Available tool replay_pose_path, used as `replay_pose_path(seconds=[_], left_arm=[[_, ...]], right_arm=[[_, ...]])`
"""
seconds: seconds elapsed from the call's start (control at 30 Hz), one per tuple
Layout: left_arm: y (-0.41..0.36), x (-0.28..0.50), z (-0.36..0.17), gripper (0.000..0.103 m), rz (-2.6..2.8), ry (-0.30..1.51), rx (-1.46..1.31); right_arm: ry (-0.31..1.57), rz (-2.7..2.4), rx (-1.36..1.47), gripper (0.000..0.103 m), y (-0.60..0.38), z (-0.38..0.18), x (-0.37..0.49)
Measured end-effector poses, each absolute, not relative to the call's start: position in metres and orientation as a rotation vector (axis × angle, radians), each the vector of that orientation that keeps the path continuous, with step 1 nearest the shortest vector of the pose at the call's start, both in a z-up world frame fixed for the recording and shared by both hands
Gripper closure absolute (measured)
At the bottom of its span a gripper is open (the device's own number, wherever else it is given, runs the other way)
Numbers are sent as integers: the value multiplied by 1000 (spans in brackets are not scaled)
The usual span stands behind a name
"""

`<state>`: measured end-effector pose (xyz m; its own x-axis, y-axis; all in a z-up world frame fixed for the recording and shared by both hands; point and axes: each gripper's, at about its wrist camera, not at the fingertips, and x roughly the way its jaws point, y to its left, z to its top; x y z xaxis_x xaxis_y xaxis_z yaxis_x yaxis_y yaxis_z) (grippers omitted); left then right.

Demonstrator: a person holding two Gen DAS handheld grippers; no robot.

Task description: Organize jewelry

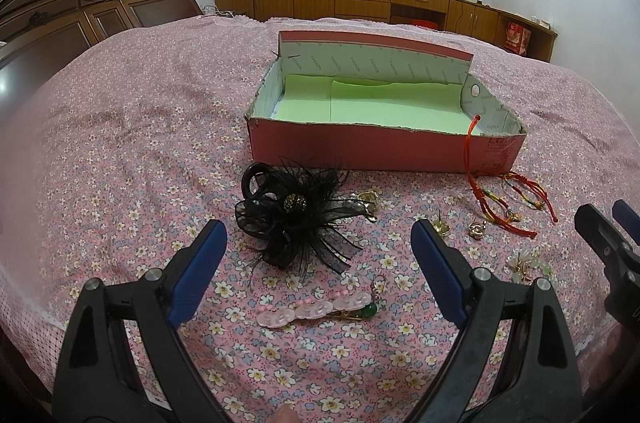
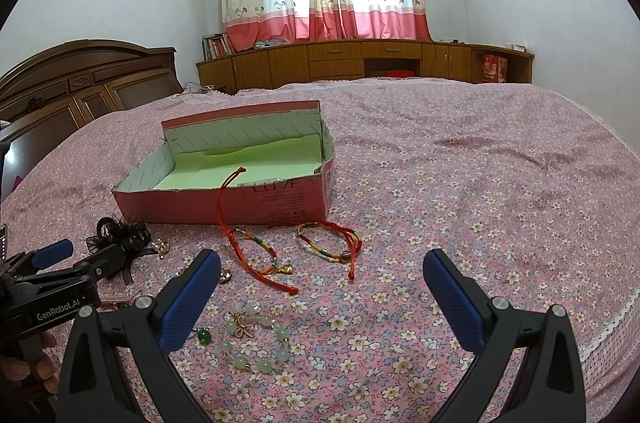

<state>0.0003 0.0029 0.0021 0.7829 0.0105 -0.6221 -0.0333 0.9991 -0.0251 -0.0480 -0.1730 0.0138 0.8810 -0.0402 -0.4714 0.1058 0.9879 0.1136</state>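
- Left wrist view: my left gripper (image 1: pixel 320 247) is spread wide, holding nothing, above the floral bedspread (image 1: pixel 140 143). Between its fingers lie a black feather hair flower (image 1: pixel 288 219) and, nearer me, a pink hair clip (image 1: pixel 320 311) with a green bead at its end. Only this view shows the clip whole.
- Same view: the pink box (image 1: pixel 380 151), green-lined, sits beyond the flower; a red cord (image 1: pixel 468 151) hangs over its front wall. Gold earrings (image 1: pixel 476 229) lie to the right.
- Right wrist view: my right gripper (image 2: pixel 322 287) is also wide, holding nothing. Only here: a pale green bead bracelet (image 2: pixel 256 347) between the fingers, and two multicoloured cord bracelets (image 2: pixel 328 243) in front of the box (image 2: pixel 280 203).
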Motion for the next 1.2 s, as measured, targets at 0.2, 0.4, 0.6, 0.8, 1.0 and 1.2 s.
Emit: replay_pose_path(seconds=[0.2,0.4,0.6,0.8,1.0,1.2], left_arm=[[3,0,3,16,23,672,-34],[2,3,9,16,22,675,-34],[4,9,9,16,19,687,-37],[12,15,7,16,19,704,-42],[27,22,3,16,43,727,-51],[37,32,2,16,57,755,-70]], right_arm=[[488,-77,138,0,-173,14,-48],[489,-77,138,0,-174,14,-48],[494,-96,137,0,-179,13,-45],[513,-116,141,0,-189,15,-36],[553,-127,168,0,-203,13,-24],[590,-122,187,0,-212,11,-11]])
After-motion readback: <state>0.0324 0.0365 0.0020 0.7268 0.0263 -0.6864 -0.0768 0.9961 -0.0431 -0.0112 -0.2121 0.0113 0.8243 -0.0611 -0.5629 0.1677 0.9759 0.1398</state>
